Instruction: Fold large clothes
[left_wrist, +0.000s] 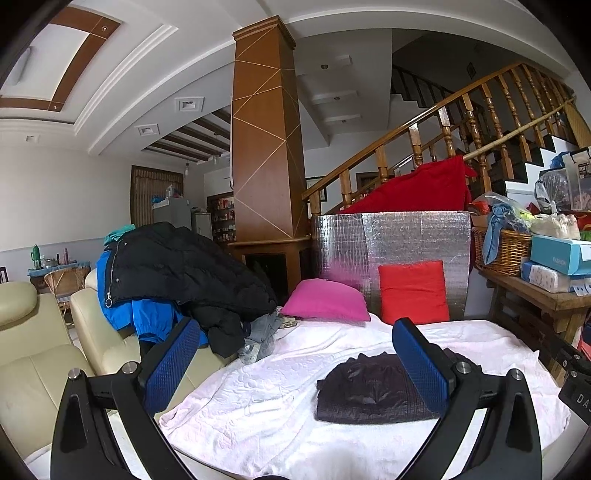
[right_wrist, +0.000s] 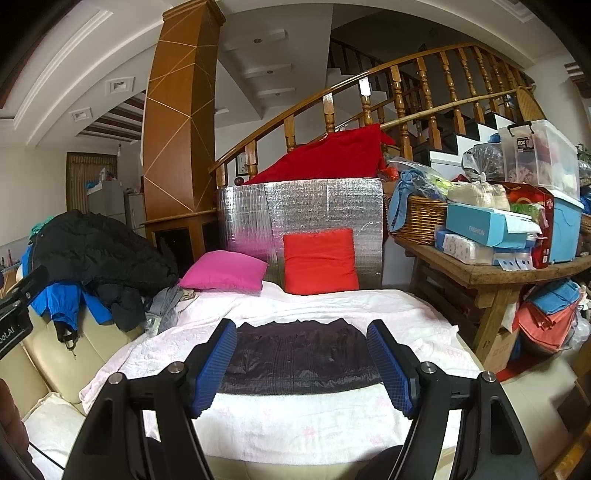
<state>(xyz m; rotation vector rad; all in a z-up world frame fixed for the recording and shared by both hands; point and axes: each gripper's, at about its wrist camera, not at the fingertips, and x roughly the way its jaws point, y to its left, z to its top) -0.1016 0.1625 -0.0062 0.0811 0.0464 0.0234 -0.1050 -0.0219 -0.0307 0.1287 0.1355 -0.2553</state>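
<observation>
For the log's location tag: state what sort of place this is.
Most likely a lived-in home's living room: a wooden staircase rises behind, a cream leather sofa sits at the left, and a dark folded garment lies on a pale blanket.

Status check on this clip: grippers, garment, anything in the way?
Left gripper open, empty. Right gripper open, empty. Dark garment lies folded on the white blanket, untouched. Coat pile off to the left, pillows behind; nothing blocking.
</observation>
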